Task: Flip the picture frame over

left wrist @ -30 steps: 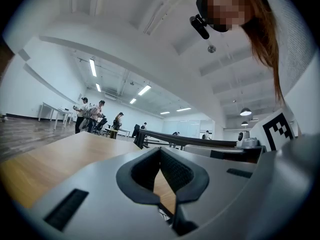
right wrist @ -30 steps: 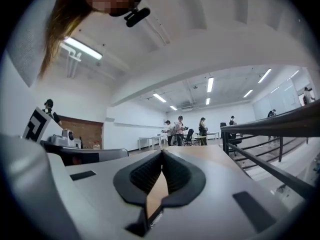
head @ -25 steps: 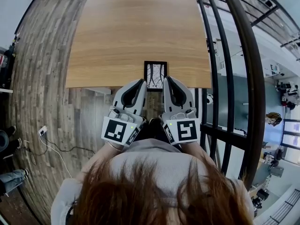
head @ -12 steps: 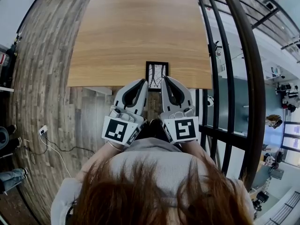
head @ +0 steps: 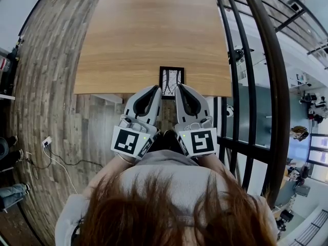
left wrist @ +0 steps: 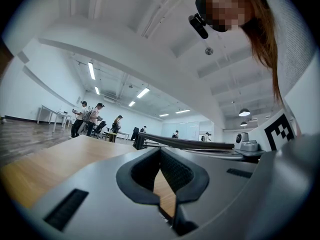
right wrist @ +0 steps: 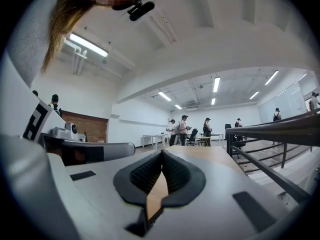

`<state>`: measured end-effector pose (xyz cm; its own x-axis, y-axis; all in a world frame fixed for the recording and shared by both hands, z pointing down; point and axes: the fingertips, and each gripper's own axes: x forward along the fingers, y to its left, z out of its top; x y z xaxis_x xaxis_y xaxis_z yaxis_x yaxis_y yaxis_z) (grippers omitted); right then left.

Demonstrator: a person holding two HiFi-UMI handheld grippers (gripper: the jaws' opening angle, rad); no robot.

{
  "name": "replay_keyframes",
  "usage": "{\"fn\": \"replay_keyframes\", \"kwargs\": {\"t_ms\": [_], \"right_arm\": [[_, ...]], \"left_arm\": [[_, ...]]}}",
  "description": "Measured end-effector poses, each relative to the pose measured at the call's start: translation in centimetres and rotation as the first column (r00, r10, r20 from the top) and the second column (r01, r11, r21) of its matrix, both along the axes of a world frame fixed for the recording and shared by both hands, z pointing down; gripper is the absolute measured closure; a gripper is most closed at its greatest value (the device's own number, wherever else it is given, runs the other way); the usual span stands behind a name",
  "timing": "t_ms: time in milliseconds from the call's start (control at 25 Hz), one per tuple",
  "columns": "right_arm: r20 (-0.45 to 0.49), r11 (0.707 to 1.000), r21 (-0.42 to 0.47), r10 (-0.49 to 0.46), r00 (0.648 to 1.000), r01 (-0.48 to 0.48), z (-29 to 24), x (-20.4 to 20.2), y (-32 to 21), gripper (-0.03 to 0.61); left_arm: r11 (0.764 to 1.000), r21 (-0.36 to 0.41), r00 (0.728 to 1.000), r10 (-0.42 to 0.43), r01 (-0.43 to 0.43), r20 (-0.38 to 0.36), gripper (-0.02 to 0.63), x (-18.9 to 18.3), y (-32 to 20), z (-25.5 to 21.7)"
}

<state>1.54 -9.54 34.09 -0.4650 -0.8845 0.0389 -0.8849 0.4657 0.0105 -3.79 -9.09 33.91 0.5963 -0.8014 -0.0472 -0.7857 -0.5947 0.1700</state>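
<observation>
Well left of the picture frame (head: pixel 171 78), a white cable (head: pixel 56 160) trails across the plank floor (head: pixel 46 86). The frame lies flat at the near edge of the pale wood counter (head: pixel 154 29). It lies picture side up, with a dark branching drawing on white inside a black border.

The left tongs (head: pixel 158 89) point level at the frame's near left corner, and the tip overlaps its black border in the head view. Whether it touches the frame cannot be told. In the left gripper view the jaws meet at the tip with nothing between them, and only counter wood shows through the gap behind the pads. The left marker cube (head: pixel 130 142) sits nearer the person than the frame.

The right tongs (head: pixel 179 86) reach the frame's near right corner in the same way. They are closed tip to tip and empty, and contact with the frame cannot be made out. The right marker cube (head: pixel 200 141) sits behind them.

Right of the frame, past the counter's edge, stands a black metal railing (head: pixel 246 86).
</observation>
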Motion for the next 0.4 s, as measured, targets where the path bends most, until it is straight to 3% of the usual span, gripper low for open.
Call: {"fn": "replay_keyframes", "kwargs": {"t_ms": [400], "right_arm": [[-0.010, 1.000, 0.002, 0.021, 1.000, -0.021, 0.04, 0.64, -0.11, 0.561]], "left_arm": [[1.000, 0.008, 1.000, 0.015, -0.015, 0.008, 0.607, 0.80, 0.00, -0.01]]}}
